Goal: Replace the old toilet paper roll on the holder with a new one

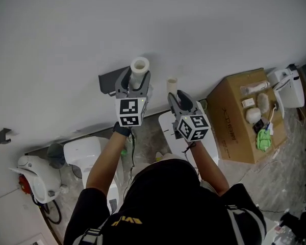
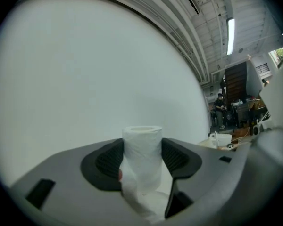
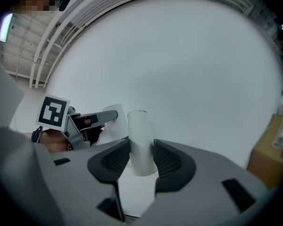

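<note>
Left gripper [image 1: 137, 83] clamped on a white toilet paper roll [image 1: 139, 66] standing upright between its jaws, dark wall holder [image 1: 108, 79] just to that gripper's left, right gripper [image 1: 176, 98] closed on a slim bare tube [image 1: 172, 83], probably the spent core, beside the left gripper.

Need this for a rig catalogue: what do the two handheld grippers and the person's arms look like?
The left gripper and right gripper match: grey bodies, black ribbed pads inside the jaws, each carrying a white cube printed with black square markers. The left hand wears a dark glove. The black shirt has short sleeves.
</note>
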A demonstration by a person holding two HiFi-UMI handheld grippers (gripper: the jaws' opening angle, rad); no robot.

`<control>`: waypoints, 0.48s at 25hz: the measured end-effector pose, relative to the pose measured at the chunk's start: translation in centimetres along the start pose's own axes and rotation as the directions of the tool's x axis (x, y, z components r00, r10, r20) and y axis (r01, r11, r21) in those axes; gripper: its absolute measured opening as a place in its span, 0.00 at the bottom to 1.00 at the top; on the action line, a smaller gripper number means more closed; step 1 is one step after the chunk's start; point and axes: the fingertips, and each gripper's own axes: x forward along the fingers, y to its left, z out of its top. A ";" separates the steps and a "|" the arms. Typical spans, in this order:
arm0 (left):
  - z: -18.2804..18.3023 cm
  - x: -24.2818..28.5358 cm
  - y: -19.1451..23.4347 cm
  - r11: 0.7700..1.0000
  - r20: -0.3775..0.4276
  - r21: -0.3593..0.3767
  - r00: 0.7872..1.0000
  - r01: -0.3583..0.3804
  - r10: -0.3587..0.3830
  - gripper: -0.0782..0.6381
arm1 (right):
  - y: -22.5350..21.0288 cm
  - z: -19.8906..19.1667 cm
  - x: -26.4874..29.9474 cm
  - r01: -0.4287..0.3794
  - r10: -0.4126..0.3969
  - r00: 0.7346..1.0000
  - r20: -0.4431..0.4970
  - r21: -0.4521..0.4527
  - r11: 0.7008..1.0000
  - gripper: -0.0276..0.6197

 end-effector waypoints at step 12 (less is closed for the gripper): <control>-2.1 0.4 -4.2 0.991 -0.065 0.117 0.996 0.062 -0.055 0.48 | -1.7 -0.4 -1.4 0.060 -0.060 0.998 -0.008 -0.035 0.998 0.28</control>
